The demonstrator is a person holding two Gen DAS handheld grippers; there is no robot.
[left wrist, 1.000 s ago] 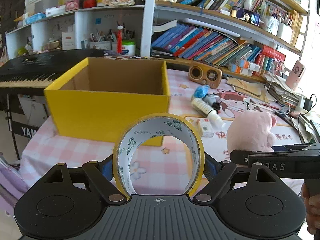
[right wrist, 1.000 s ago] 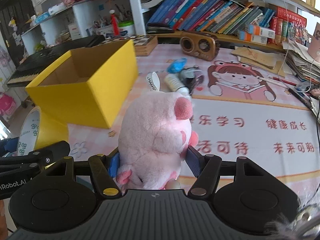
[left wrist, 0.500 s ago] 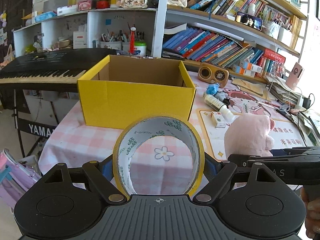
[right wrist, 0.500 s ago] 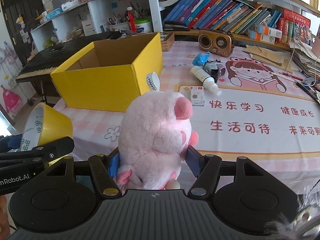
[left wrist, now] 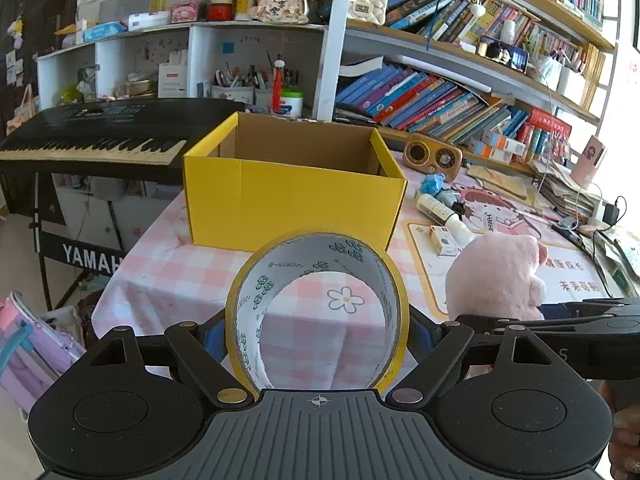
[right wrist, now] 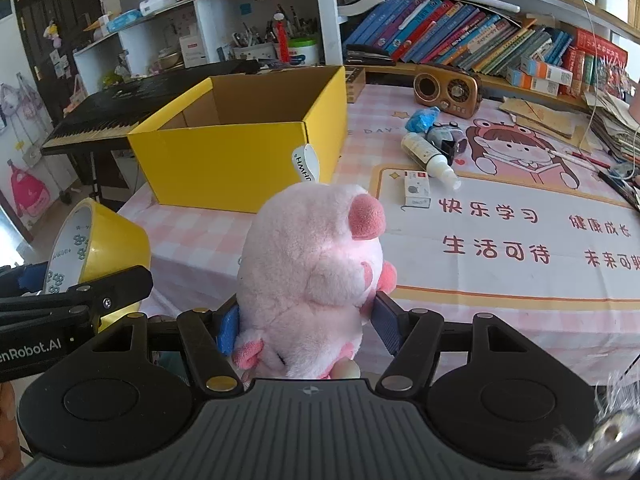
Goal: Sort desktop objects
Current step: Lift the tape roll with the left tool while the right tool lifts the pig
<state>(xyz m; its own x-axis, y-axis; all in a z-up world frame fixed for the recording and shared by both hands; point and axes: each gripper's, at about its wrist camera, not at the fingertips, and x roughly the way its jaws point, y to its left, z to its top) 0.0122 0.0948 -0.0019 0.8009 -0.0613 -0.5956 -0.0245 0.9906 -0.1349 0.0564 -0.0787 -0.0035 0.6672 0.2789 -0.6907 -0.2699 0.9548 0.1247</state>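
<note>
Tape roll [left wrist: 316, 312]: one, yellow, clamped across its width by the left gripper [left wrist: 316, 334], bore facing forward. Pink plush pig [right wrist: 308, 280]: one, upright, squeezed at the body by the right gripper [right wrist: 306, 326]. Both are held off the near table edge. Yellow box [left wrist: 294, 196]: one, open-topped, ahead and beyond both loads (apparently empty, floor partly hidden), more squarely before the left hand. On the table [right wrist: 500, 280]: one bottle [right wrist: 428, 156], one small carton [right wrist: 417, 189], one radio [right wrist: 447, 89]

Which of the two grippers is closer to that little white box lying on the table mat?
Right. The right gripper, holding the pink plush pig, faces the small white box. The left gripper, holding the yellow tape roll, sits farther left.
</note>
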